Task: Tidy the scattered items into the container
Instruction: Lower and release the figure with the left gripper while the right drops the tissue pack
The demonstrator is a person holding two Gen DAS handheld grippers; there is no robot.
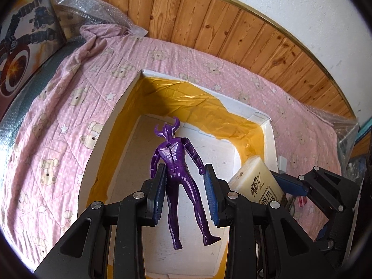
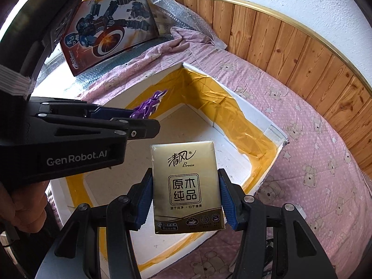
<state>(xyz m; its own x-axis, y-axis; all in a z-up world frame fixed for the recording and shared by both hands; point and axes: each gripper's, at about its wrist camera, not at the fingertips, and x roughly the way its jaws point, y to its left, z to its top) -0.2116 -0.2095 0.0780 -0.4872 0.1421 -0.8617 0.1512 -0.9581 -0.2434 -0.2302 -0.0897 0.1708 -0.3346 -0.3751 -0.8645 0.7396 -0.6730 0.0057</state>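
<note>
Above the open white foam box (image 1: 130, 107), which sits on a pink bear-print quilt (image 1: 58, 121) and is lined round its walls with yellow tape, both loads hang ready to drop. The left gripper (image 1: 184, 193) is clamped across the waist of a purple horned action figure (image 1: 177, 176), head pointing at the far wall and legs dangling back between the fingers. The right gripper (image 2: 184, 197) is clenched on the two long edges of a gold pocket tissue pack (image 2: 186, 186), held label-up over the box's near edge and right-hand side. Nothing else shows on the bare box floor.

The main risk, as I judge it, is crowding: the two tools sit close together over the same opening, the left one crossing just beside the tissue pack in the right wrist view, so lowering both at once could knock them together or nudge a load loose. The figure is pinched on a narrow, glossy waist and could swivel or slip before it clears the wall. The tissue pack lies near the box's near edge; let go there, it might catch the rim and tumble onto the quilt. A superhero toy carton (image 2: 109, 28) leans at the quilt's far left corner, well apart.
</note>
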